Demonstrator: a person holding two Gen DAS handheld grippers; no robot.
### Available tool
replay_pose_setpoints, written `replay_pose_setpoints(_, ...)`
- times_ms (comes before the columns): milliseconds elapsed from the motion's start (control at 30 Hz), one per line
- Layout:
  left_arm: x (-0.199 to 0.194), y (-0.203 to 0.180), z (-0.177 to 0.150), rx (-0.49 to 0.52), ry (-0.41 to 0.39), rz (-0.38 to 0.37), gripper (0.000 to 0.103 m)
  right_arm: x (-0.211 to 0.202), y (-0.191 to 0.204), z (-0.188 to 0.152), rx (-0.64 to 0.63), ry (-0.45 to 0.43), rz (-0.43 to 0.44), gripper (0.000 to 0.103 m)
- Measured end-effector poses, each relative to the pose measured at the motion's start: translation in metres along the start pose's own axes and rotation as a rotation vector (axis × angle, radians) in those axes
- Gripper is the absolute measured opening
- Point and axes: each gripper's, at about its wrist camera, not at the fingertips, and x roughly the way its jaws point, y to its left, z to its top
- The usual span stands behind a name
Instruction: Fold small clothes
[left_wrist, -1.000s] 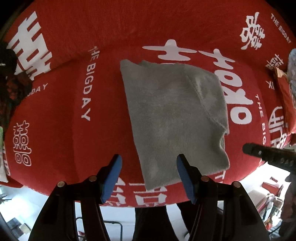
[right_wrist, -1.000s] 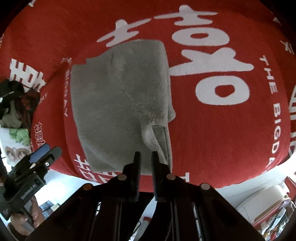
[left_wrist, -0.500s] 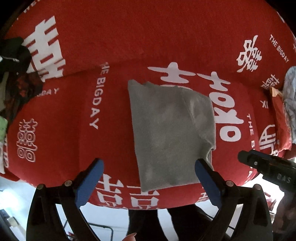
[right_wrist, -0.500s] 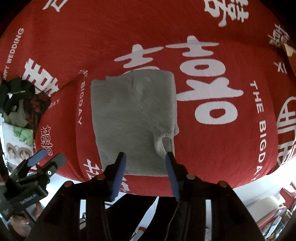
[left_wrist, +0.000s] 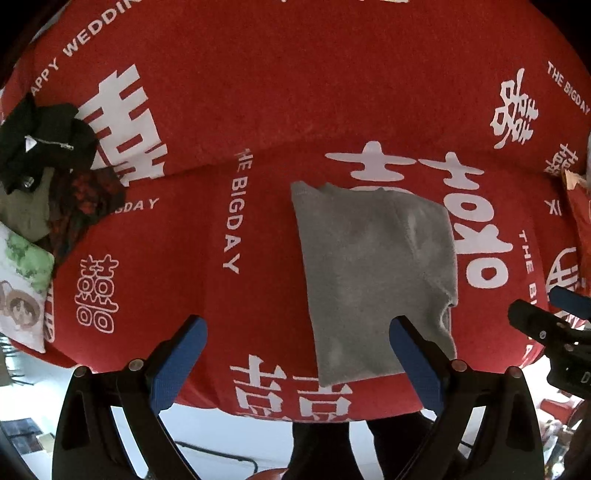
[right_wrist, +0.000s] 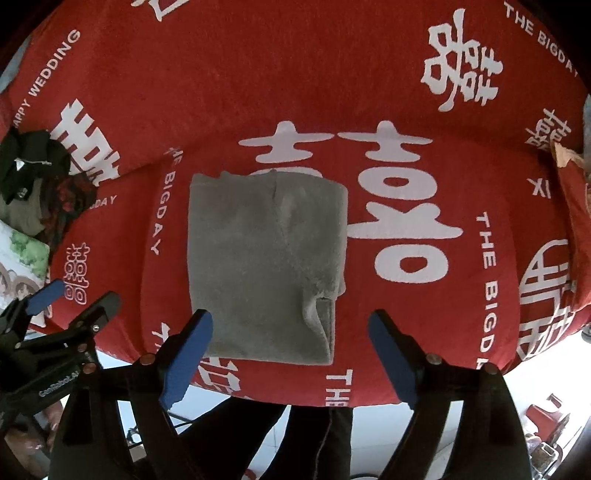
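Note:
A grey fleece garment (left_wrist: 373, 277) lies folded into a rough rectangle on the red cloth with white lettering (left_wrist: 258, 110); it also shows in the right wrist view (right_wrist: 266, 269). My left gripper (left_wrist: 297, 356) is open and empty, held above the garment's near left corner. My right gripper (right_wrist: 290, 354) is open and empty, held above the garment's near edge. The right gripper shows at the right edge of the left wrist view (left_wrist: 550, 328), and the left gripper at the left edge of the right wrist view (right_wrist: 59, 314).
A heap of dark and patterned clothes (left_wrist: 44, 177) lies at the far left on the red cloth, next to a white printed cushion (left_wrist: 20, 291). The table's near edge (left_wrist: 295, 410) runs below the garment, with floor beyond. An orange item (left_wrist: 580, 206) sits at the right.
Both grippers have pulled back and up from the garment. The right gripper, shut at the garment's near edge one second ago, has opened wide. The left gripper has opened wider.

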Motion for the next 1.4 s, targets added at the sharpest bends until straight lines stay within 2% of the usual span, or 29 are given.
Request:
replay_pose_setpoints(233, -0.0025, 0.0102, 0.0012, -0.061, 0.029, -0.036, 0.099, -0.0068, 0.0038, 0.0017, 0.007, 0.004, -0.018, 0.089)
replay_pose_setpoints(367, -0.0019, 0.0084, 0.0001, -0.046, 0.034, -0.011, 0.099, -0.0076, 0.0047, 0.0012, 0.020, 0.010, -0.023, 0.089)
replay_pose_setpoints(500, -0.0001, 0.0097, -0.0010, -0.055, 0.055, -0.030, 0.099, -0.0083, 0.0071, 0.0012, 0.018, 0.011, -0.032, 0.089)
replay_pose_setpoints(1400, -0.0001, 0.0077, -0.0003, -0.044, 0.064, -0.026, 0.099, -0.0050, 0.0049, 0.0030, 0.025, 0.020, -0.039, 0.089)
